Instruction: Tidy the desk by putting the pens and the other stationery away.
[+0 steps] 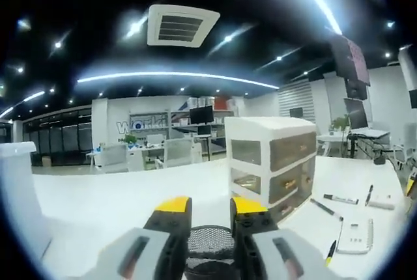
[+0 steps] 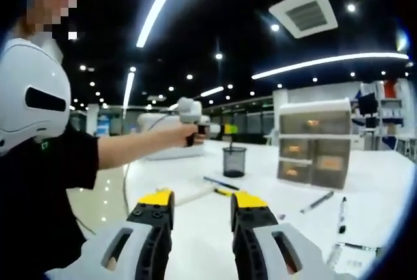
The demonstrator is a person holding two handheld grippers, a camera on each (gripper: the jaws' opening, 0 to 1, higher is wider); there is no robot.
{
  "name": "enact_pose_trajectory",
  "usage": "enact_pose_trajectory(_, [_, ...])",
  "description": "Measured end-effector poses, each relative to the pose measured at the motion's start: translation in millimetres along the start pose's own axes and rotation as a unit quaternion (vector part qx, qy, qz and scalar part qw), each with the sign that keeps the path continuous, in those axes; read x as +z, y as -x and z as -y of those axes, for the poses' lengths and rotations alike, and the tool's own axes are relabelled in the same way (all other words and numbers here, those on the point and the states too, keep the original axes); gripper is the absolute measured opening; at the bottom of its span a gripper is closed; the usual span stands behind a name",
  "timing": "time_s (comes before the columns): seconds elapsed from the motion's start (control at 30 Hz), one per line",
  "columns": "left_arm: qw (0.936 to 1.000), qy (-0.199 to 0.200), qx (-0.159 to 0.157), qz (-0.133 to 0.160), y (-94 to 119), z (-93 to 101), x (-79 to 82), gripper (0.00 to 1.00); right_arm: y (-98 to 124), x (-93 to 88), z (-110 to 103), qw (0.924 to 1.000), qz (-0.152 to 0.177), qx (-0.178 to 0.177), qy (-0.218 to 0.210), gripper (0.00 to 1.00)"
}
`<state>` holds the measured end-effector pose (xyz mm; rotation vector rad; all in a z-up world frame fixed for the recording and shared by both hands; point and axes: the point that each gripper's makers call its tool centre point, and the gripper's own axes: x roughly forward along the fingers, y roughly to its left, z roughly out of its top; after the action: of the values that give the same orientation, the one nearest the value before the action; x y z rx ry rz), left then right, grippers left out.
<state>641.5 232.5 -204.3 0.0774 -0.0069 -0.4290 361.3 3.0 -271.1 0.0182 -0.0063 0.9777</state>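
Mostly undone: pens (image 2: 318, 201) still lie loose on the counter (image 1: 130, 195) near the mesh cup (image 2: 234, 161); left hand-held gripper (image 1: 210, 210) and right hand-held gripper (image 2: 202, 203) narrowly parted, empty.

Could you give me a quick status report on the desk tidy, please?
Left gripper open above mesh pen cup. Right gripper open, empty. Pens on desk beside drawer unit. Nothing blocking.

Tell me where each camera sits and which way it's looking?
Left gripper view: rides on the left tongs, low above the black mesh pen cup, facing the drawer unit and pens.
Right gripper view: rides on the right tongs, further back, facing across the white desk; the person's arm holds the left tongs above the cup.
Shared: cup, drawers, desk.
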Motion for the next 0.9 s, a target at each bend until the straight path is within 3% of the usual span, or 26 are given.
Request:
enact_pose_trajectory(0.17, [1.0000,0.004,-0.002,0.006,11.5,5.7,3.7,0.34,-1.0,1.3,1.0,1.0000,0.005,0.000,-0.002,0.33])
enact_pose_trajectory(0.5, [0.9990,0.013,-0.022,0.036,42.4,27.7,17.2,0.38,-4.5,-1.4,-0.8,1.0000,0.003,0.005,-0.005,0.34])
enact_pose_trajectory(0.9, [0.9971,0.028,-0.059,0.037,87.1,58.9,8.1,0.48,-3.0,-4.9,2.9,1.0000,-0.001,0.000,-0.006,0.35])
